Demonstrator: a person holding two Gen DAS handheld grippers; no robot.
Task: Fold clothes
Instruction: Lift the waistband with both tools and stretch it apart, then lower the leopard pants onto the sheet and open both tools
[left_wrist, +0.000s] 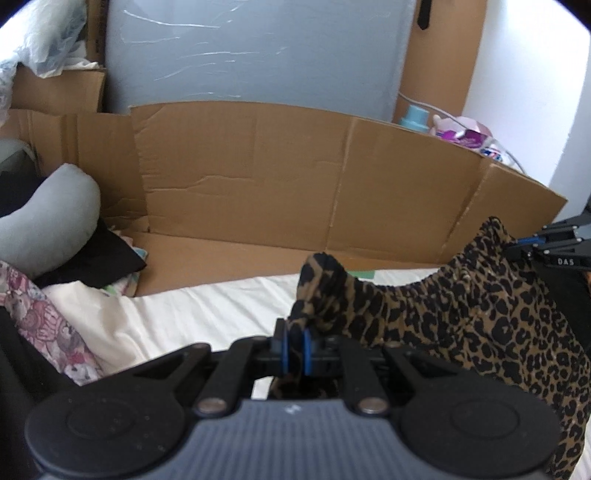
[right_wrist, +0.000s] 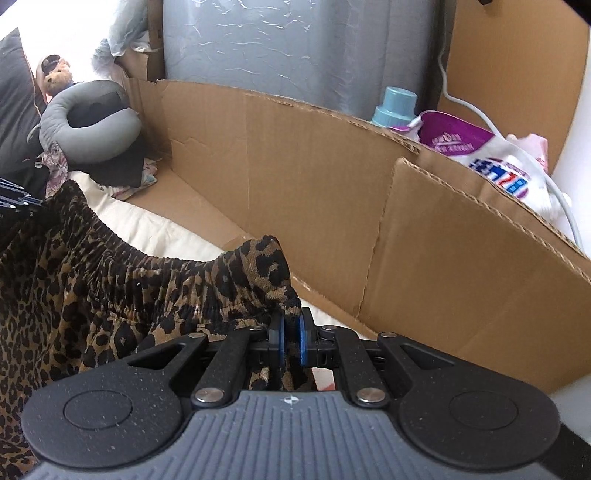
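One leopard-print garment (left_wrist: 461, 317), brown with black spots and a gathered elastic waistband, hangs above the white bed sheet (left_wrist: 207, 314). Its waistband runs sideways between two tongs: the left tongs (left_wrist: 295, 349) pinch one bunched corner, the right tongs (right_wrist: 291, 341) clamp the other. Cardboard walls (left_wrist: 258, 177) stand behind.

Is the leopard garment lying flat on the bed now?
No, the left gripper and the right gripper each pinch an end of the waistband of the leopard garment, which hangs between them.
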